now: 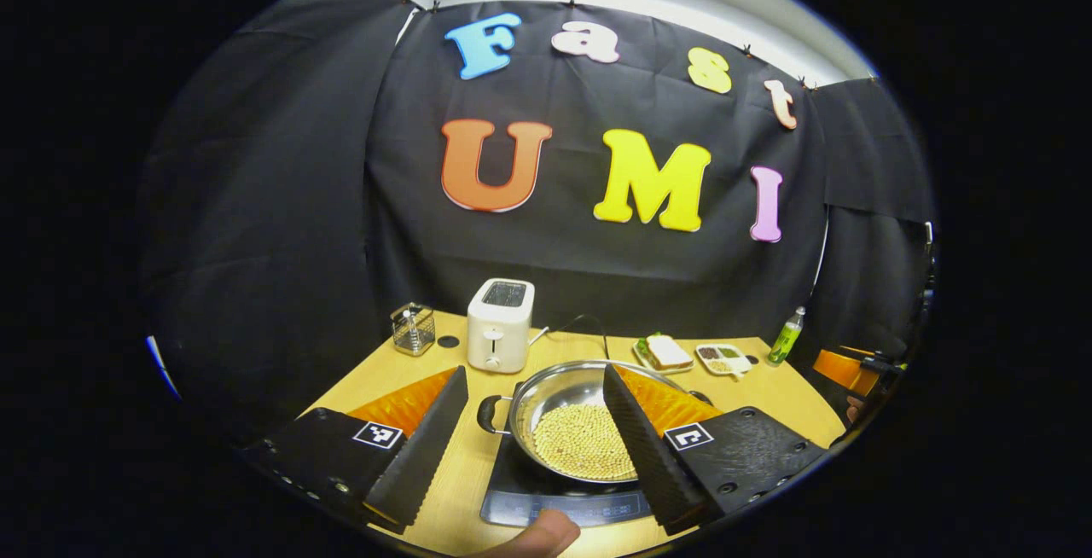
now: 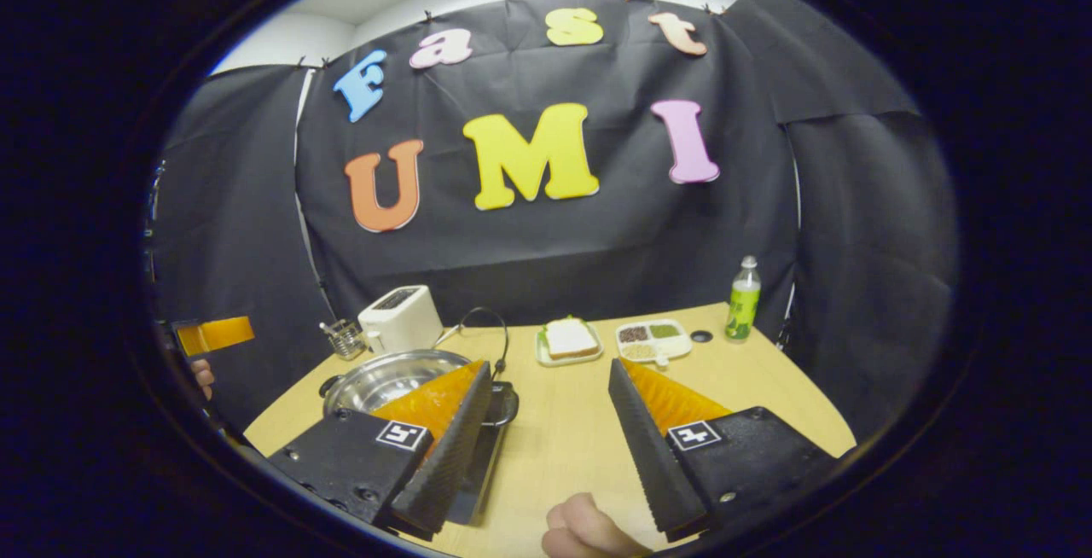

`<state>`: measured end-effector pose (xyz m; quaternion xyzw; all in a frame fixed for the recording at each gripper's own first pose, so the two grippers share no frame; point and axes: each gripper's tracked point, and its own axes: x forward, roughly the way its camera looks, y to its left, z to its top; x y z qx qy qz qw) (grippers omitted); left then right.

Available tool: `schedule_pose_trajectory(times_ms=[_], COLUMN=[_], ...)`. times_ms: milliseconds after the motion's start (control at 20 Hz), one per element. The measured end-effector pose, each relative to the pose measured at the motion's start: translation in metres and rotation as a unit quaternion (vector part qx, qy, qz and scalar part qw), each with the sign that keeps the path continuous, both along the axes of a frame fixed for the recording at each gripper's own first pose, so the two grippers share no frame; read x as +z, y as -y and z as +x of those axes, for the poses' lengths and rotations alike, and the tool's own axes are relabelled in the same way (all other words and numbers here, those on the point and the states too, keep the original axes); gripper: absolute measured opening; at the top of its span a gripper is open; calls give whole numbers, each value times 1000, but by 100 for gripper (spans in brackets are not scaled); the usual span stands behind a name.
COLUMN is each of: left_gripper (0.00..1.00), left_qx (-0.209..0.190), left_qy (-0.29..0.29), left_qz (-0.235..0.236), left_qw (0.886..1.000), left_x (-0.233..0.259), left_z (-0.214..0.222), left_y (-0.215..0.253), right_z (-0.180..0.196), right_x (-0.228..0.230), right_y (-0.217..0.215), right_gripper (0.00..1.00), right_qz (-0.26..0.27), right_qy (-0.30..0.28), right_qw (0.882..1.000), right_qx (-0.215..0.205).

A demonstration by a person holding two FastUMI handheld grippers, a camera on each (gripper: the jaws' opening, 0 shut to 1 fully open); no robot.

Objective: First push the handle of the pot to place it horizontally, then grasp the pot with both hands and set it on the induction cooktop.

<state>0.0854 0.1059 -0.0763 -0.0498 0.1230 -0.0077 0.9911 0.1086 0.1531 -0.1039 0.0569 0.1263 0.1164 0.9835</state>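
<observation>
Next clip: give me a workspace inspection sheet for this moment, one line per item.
Surface: wooden table.
Job's things: pot with beans sits on the cooktop.
Clutter: toaster, wire holder, sandwich plate, snack tray, bottle.
Grippers: left tool open above the pot; right tool open, holding nothing.
Cables: black cord behind the pot.
Surroundings: black cloth wall.

Light wooden table point(image 2: 563, 421). Bearing: induction cooktop point(image 1: 546, 502), white toaster point(image 1: 500, 324), wire holder point(image 1: 413, 328), sandwich plate point(image 2: 569, 340), divided snack tray point(image 2: 653, 339), green bottle point(image 2: 743, 298). Pot point(image 1: 572, 421) atop cooktop.
</observation>
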Motion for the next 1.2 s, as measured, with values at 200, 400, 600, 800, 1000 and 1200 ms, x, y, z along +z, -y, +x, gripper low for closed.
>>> schedule_pose_trajectory(times_ms=[200,400,600,800,1000,1200], left_gripper=[95,95,95,95,95,95], left_qx=[-18,-24,-41,-38,-22,-20], left_qy=[53,92,108,124,125,115], left_qz=[1,8,23,39,51,45], left_qw=[998,995,993,991,991,992], left_x=[58,94,109,112,100,76], left_z=[-40,-85,-125,-154,-176,-190], left_y=[35,70,102,123,129,130], right_z=[-52,-102,-143,-180,-211,-225], right_x=[61,95,107,112,110,114], right_y=[41,82,99,106,113,111], right_gripper=[95,99,96,96,99,96], right_qz=[-11,-19,-31,-25,-42,-24], right_qy=[63,92,102,128,157,172], right_qw=[998,994,993,990,986,984], right_qx=[-25,-57,-58,-50,-49,-44])
